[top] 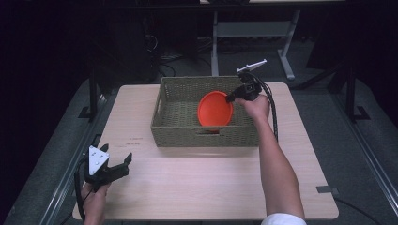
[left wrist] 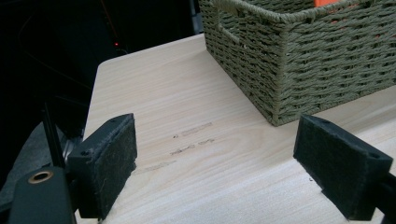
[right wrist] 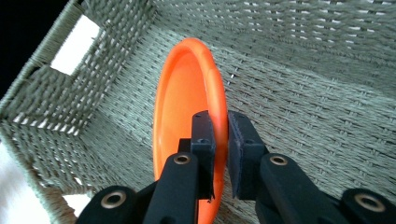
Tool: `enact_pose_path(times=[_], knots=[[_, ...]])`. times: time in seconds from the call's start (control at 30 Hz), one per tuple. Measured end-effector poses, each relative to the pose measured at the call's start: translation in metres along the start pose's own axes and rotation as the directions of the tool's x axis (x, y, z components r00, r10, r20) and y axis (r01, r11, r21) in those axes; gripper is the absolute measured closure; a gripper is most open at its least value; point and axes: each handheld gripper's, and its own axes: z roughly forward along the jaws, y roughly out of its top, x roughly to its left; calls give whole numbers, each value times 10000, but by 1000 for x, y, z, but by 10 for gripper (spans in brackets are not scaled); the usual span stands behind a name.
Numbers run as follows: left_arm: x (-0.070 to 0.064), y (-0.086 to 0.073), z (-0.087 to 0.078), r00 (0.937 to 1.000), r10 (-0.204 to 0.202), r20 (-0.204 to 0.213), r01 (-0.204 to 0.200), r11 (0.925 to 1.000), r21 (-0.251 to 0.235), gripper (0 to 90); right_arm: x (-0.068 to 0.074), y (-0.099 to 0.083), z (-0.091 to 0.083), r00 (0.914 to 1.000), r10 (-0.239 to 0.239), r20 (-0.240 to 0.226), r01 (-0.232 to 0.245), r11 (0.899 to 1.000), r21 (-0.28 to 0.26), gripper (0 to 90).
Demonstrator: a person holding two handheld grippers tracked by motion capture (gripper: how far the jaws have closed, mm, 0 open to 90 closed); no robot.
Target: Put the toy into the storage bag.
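Table (top: 197, 187): I see a pale wooden top, smooth with a fine grain and rounded corners. It carries the basket toward its far side, and a wide bare stretch of wood lies on the near side of the basket.

Basket (top: 206, 133): I see a rectangular bin of olive-green woven cord, ribbed and coarse, with straight walls, a rolled rim and a slot handle cut into its end walls. I use it as my landmark. Bare wood shows to its left, to its right and in front of its near wall.

Plate (top: 214, 109): I see a round orange plate, smooth and glossy like plastic, with a raised lip. It is inside the basket, standing on edge and tilted, close to the near wall with its lower edge down by that wall.

Right gripper (right wrist: 220, 140): I hold it over the basket's right side, reaching inward. Its two black padded jaws are clamped on the plate's rim, one pad on each face.

Left gripper (left wrist: 215, 163): I hold it well apart from the basket, off its near left corner by the table's front left edge. Its flat, felt-faced black jaws stand wide apart with nothing between them, just above bare wood.
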Motion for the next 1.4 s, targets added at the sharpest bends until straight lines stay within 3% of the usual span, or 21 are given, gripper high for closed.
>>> enact_pose_path(times=[0.3, 0.4, 0.67, 0.73, 0.9, 1.03, 1.4], knots=[[1, 0, 0, 10000, -40, -44, 40, 10000, -13, 127, 3, 0, 12, 9997, -13, 240, 4, 9993, 368, 807], [1, 0, -1, 10000, -42, -65, 42, 10000, -15, 127, 7, -1, 19, 9973, -194, 706, 139, 9970, 764, 809], [1, 0, 0, 10000, -45, -64, 45, 10000, -21, 127, 4, -1, 18, 9984, 36, 558, -80, 9967, 802, 798], [1, 0, 0, 10000, -59, -60, 59, 10000, -4, 127, 4, -1, 18, 9993, 121, 363, -154, 9957, 913, 730], [0, 0, -1, 10000, -3, -86, 3, 10000, -4, 127, 4, -1, 19, 9990, 88, 444, -141, 9925, 1213, 648], [1, 0, 0, 9999, -28, -100, 28, 10000, 19, 127, 1, -2, 22, 9975, 341, 626, -434, 9872, 1534, 541], [0, 1, -1, 9999, 28, -141, -28, 10000, 11, 127, -2, -6, 21, 9968, 590, 536, -662, 9873, 1443, 509]])
